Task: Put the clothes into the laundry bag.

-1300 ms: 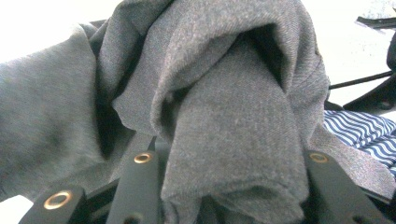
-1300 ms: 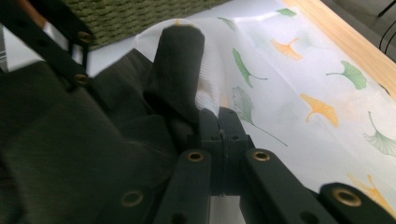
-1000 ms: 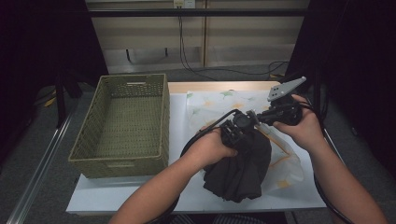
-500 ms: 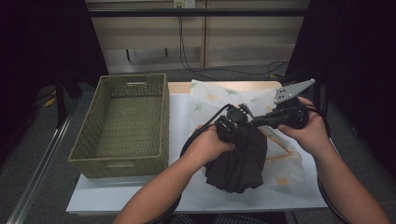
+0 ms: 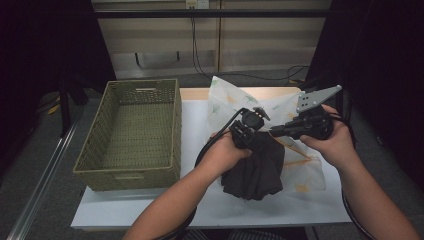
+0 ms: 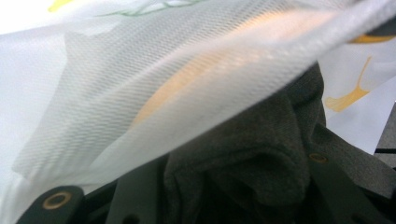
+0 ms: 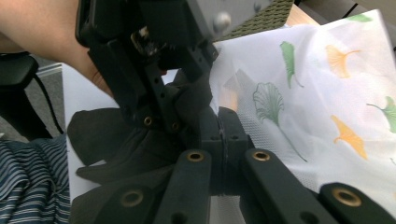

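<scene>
My left gripper [image 5: 254, 131] clamps a bunched fold of the dark grey cloth garment [image 5: 254, 167], which hangs onto the white bench [image 5: 200, 125] just right of the olive woven basket [image 5: 132, 132]. My right gripper [image 5: 276, 133], jaws pressed together, pinches the edge of the white mesh bag printed with ginkgo leaves [image 5: 305, 167] beside the garment.

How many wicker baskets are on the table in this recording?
1. The wicker basket sits on the table's left side, left of the dark cloth and the leaf-print mesh bag. None seems hidden.
</scene>
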`<action>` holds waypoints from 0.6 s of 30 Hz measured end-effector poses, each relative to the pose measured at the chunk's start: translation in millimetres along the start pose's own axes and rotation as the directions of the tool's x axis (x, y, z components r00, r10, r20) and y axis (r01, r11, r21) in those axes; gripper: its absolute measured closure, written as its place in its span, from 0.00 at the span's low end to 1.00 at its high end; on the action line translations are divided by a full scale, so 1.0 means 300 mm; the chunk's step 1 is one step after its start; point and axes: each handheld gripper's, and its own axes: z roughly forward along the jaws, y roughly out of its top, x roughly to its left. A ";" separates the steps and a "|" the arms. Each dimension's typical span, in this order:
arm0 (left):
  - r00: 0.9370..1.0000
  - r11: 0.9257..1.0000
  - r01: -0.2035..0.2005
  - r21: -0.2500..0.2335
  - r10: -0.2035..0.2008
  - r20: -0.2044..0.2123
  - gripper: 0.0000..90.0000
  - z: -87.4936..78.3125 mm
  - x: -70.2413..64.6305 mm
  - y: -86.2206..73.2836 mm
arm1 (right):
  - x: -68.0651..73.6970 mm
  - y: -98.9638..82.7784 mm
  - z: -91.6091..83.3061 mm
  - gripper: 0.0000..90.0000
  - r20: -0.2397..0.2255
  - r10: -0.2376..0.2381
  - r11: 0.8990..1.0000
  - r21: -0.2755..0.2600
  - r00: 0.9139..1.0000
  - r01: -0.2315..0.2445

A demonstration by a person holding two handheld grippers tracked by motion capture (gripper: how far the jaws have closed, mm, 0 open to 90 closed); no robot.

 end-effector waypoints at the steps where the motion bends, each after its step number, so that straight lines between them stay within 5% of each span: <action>1: 1.000 1.000 0.010 -0.008 -0.010 -0.008 0.65 -0.003 -0.001 0.000 | -0.001 -0.002 -0.001 1.00 0.000 -0.003 1.000 -0.003 1.000 0.003; 7: 0.999 0.998 -0.009 -0.060 0.006 -0.052 0.65 -0.035 -0.013 0.003 | 0.010 0.011 -0.014 1.00 -0.009 -0.013 1.000 -0.022 1.000 0.013; 12: 1.000 0.996 -0.001 -0.091 -0.001 -0.028 0.65 -0.059 -0.018 0.001 | 0.016 0.023 -0.026 1.00 -0.026 -0.017 0.999 -0.037 1.000 0.016; 18: 0.998 0.992 0.012 -0.127 -0.020 -0.059 0.65 -0.025 -0.006 -0.004 | 0.015 0.023 -0.008 1.00 -0.019 -0.011 1.000 -0.025 1.000 0.011</action>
